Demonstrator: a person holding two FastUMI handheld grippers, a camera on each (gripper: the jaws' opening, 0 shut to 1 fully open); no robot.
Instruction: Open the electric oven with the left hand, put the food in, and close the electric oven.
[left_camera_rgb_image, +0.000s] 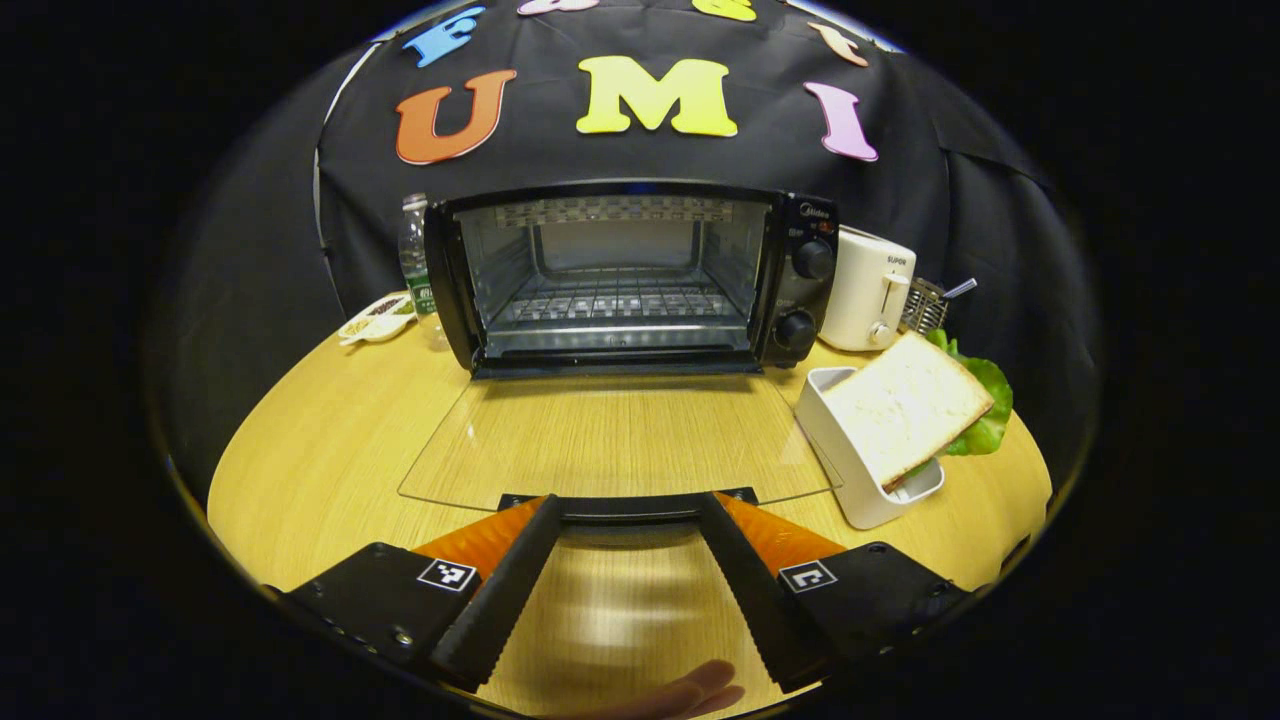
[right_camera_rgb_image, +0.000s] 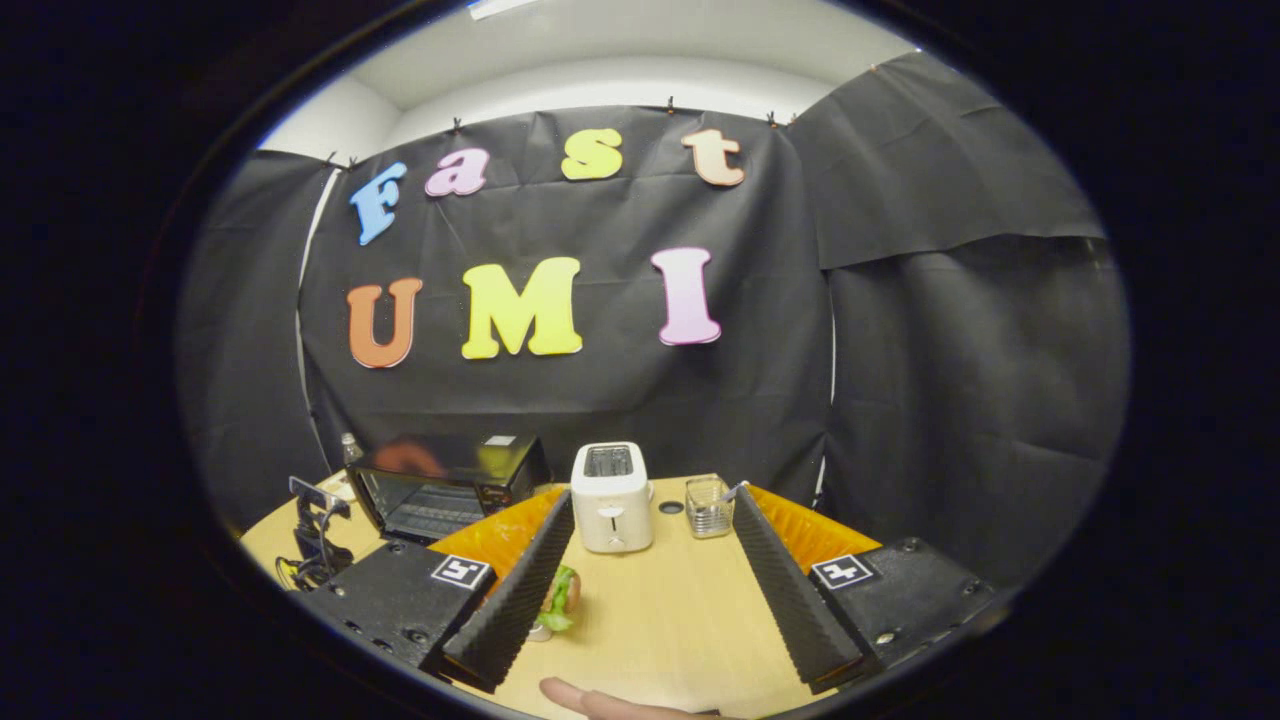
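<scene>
Oven (left_camera_rgb_image: 620, 280) door (left_camera_rgb_image: 610, 440) down, my left tongs (left_camera_rgb_image: 627, 510) spread at its handle; next, my spread right tongs (right_camera_rgb_image: 650, 580) must fetch the sandwich (left_camera_rgb_image: 905, 405).

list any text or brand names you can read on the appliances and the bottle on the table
"Midea": top of the electric oven control panel, left gripper view.
"SUPOR": upper side of the white toaster.
Markings around the oven knobs: too small to read.
Water bottle label: too blurred to read.
</scene>
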